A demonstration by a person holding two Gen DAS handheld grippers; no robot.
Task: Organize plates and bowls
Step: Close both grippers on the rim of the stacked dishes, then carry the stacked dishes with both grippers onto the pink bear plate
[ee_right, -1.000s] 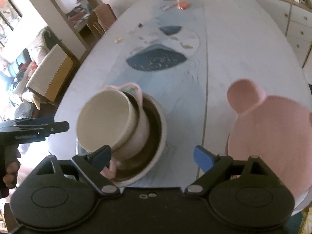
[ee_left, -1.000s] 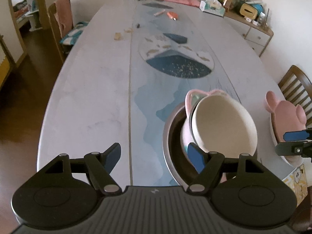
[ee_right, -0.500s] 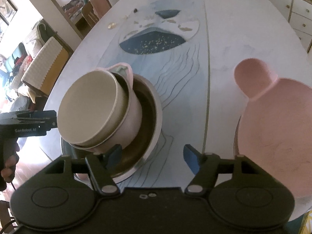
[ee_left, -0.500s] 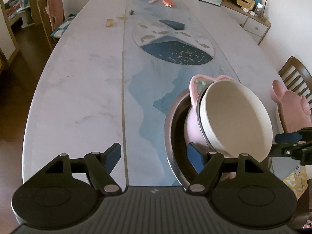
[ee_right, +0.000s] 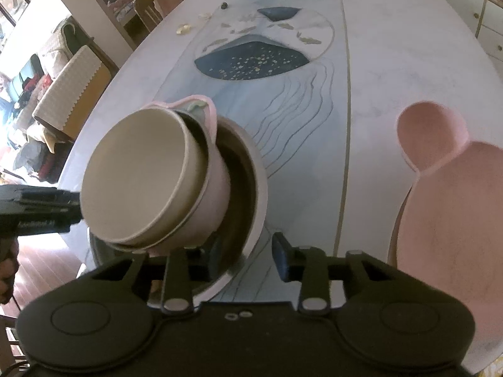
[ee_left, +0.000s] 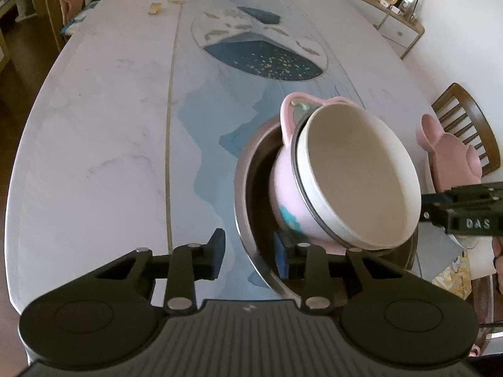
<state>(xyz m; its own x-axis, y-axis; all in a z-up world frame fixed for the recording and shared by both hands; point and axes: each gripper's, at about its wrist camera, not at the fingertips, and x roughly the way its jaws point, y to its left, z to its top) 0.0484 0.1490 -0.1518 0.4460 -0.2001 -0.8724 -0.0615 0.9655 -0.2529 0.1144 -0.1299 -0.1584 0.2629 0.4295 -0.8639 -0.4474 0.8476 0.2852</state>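
Now both narrowed astride the steel bowl's (ee_left: 248, 188) rim, left gripper (ee_left: 248, 256) and right gripper (ee_right: 246, 256) jaws just closing, pad contact unclear.

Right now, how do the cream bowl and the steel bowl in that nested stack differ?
The cream bowl is matte and pale; the steel bowl is shiny metal with a dark inside. The cream bowl sits tilted, on top, inside a pink eared bowl; the steel bowl sits flat on the table at the bottom. The steel bowl's rim is wider. Both are round and show no contents.
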